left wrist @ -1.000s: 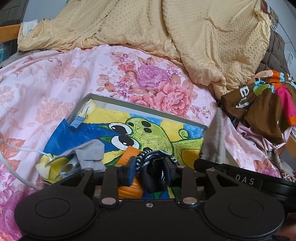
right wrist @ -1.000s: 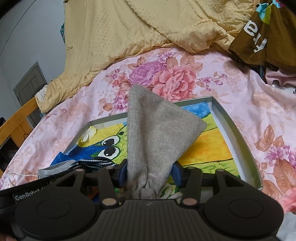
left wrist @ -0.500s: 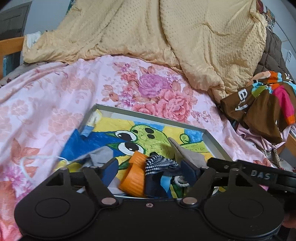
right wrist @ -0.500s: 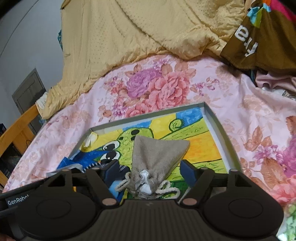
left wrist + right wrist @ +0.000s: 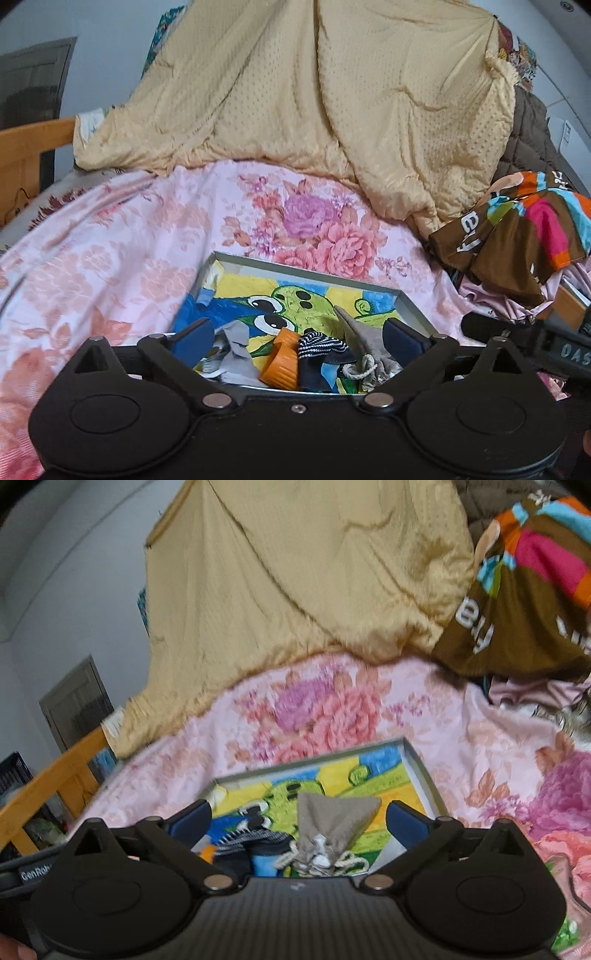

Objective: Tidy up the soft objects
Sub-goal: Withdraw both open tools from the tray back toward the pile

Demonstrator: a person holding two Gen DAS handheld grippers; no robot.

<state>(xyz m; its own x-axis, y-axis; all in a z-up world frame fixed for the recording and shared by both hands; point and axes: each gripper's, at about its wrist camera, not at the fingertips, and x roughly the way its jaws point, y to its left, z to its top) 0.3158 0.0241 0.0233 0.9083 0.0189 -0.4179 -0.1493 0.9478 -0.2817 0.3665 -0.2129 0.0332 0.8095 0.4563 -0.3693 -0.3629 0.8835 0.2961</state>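
A shallow grey box (image 5: 306, 268) with a cartoon frog picture inside lies on the floral bedsheet. Along its near edge lie a grey cloth (image 5: 236, 339), an orange piece (image 5: 282, 360), a dark striped sock (image 5: 321, 345) and a beige drawstring pouch (image 5: 364, 343). My left gripper (image 5: 297, 338) hangs above them, its jaws opening wide, touching nothing. In the right wrist view the pouch (image 5: 332, 819) and the sock (image 5: 251, 843) lie in the box (image 5: 419, 775) below my right gripper (image 5: 299, 818), whose jaws are also opening and hold nothing.
A yellow quilt (image 5: 332, 103) is heaped at the back of the bed. A brown multicoloured garment (image 5: 517, 236) lies in a pile at the right. A wooden bed rail (image 5: 55, 768) runs along the left. The other gripper's body (image 5: 535, 343) shows at the right edge.
The left gripper let go of the striped sock and the right gripper let go of the beige pouch; both now lie in the box. Both grippers opened wide and drew up and back.
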